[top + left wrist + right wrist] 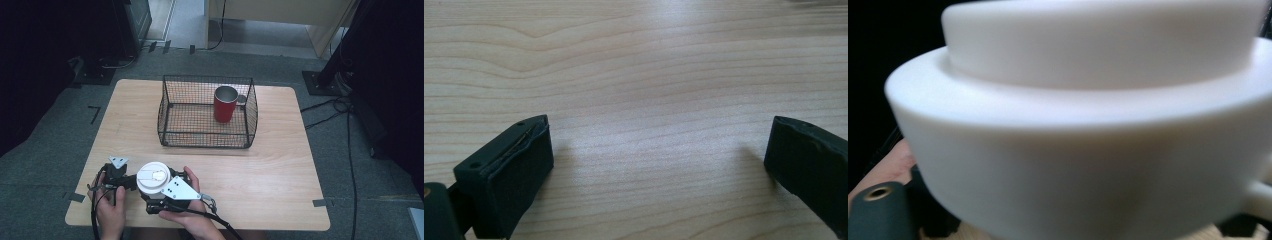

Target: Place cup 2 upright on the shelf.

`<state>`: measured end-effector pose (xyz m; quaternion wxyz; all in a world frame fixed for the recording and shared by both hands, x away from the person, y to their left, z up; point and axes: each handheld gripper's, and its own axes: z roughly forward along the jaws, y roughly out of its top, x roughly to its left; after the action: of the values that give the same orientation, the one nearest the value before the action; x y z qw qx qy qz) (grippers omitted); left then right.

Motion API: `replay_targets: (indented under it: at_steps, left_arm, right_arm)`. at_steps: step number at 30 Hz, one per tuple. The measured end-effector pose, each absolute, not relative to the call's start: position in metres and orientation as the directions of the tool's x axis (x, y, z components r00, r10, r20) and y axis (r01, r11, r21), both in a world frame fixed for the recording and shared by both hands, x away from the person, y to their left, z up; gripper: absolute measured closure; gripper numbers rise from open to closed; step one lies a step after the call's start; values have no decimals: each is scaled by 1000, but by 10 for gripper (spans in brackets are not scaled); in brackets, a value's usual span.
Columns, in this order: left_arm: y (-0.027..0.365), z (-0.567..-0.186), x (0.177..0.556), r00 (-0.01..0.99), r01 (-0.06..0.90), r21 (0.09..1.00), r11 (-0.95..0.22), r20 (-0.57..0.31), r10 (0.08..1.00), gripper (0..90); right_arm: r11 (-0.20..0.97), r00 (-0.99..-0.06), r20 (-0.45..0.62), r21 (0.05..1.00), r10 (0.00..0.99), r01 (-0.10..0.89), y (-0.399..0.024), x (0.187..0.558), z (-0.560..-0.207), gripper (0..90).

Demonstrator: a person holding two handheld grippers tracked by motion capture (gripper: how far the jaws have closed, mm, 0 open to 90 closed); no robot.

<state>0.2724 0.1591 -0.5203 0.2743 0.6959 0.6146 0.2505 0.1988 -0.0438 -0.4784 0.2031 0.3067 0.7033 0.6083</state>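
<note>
A white cup (152, 176) with a raised round top stands at the table's front left, between my two grippers. It looms close and blurred in the right gripper view (1073, 150), with a stub of handle (1260, 200) at the right edge. My right gripper (159, 192), held in a hand, points at the cup from the front right. Its pads are hidden under the cup, so their hold cannot be read. My left gripper (127, 182) rests just left of the cup. Its jaws stand open over bare wood (659, 165) with nothing between them.
A black wire basket (205, 137) stands at the middle back of the wooden table (280, 170), with a red mug (225, 105) upright in its right half. Cables trail off the front edge and across the floor at the right.
</note>
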Motion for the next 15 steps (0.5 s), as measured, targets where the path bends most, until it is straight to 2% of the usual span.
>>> replay_targets:
  at_steps: [2,10,15]
  left_arm:
    - [159,-520,272,119,718,690,-94,11,993,1]
    - [159,-520,272,119,718,690,-94,12,993,1]
    - [159,-520,272,120,718,689,-96,13,993,1]
  right_arm:
    - [71,-732,91,980,675,187,-44,198,-478,152]
    - [73,-732,53,988,680,139,-45,196,-476,162]
    - [39,-726,76,989,683,140,-48,196,-473,161]
